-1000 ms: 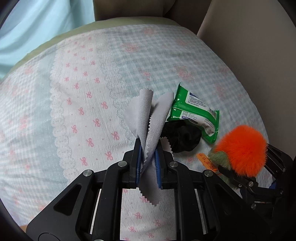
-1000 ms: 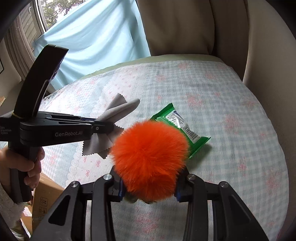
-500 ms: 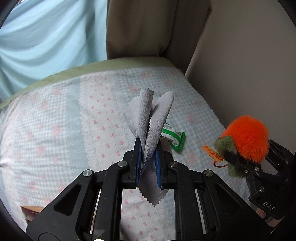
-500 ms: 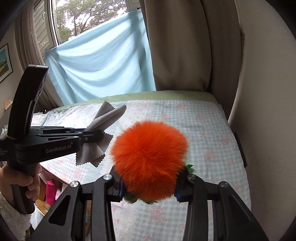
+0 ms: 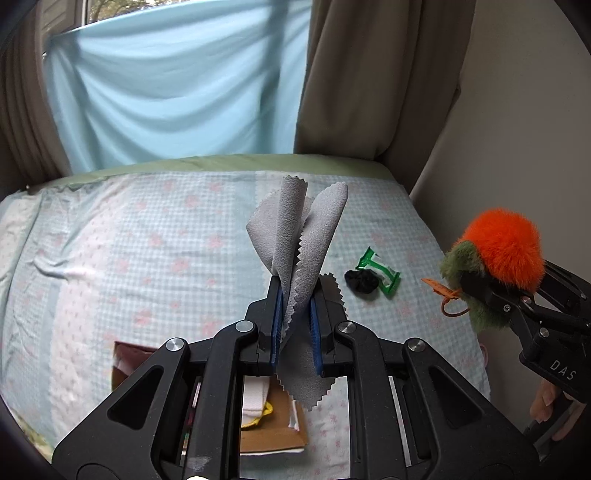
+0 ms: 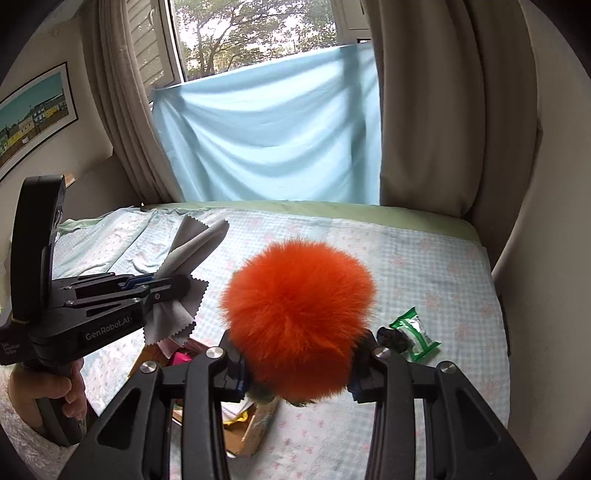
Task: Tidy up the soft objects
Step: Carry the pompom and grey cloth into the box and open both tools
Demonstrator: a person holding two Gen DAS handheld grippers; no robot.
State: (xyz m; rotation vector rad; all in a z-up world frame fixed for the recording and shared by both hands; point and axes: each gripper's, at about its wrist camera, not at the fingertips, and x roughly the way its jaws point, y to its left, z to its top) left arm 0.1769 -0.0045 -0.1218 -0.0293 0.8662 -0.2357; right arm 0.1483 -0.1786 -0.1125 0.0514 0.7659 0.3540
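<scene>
Below me, bed (image 5: 155,236) with pale blue checked sheet, pink bow print. Green wet-wipes packet (image 6: 415,334) lies on it near the right edge, small black fabric lump (image 5: 361,280) touching it. Light blue cloth (image 6: 273,136) hangs across the window (image 6: 251,33), beige curtains (image 6: 436,110) either side. Framed picture (image 6: 35,114) on left wall. Open cardboard box (image 5: 273,424) at the bed's near edge, contents unclear.

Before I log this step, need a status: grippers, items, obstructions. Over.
Left gripper shut on grey cloth. Right gripper shut on orange pom-pom, both above bed. Green packet, black scrunchie on bed. Nothing in the way.
</scene>
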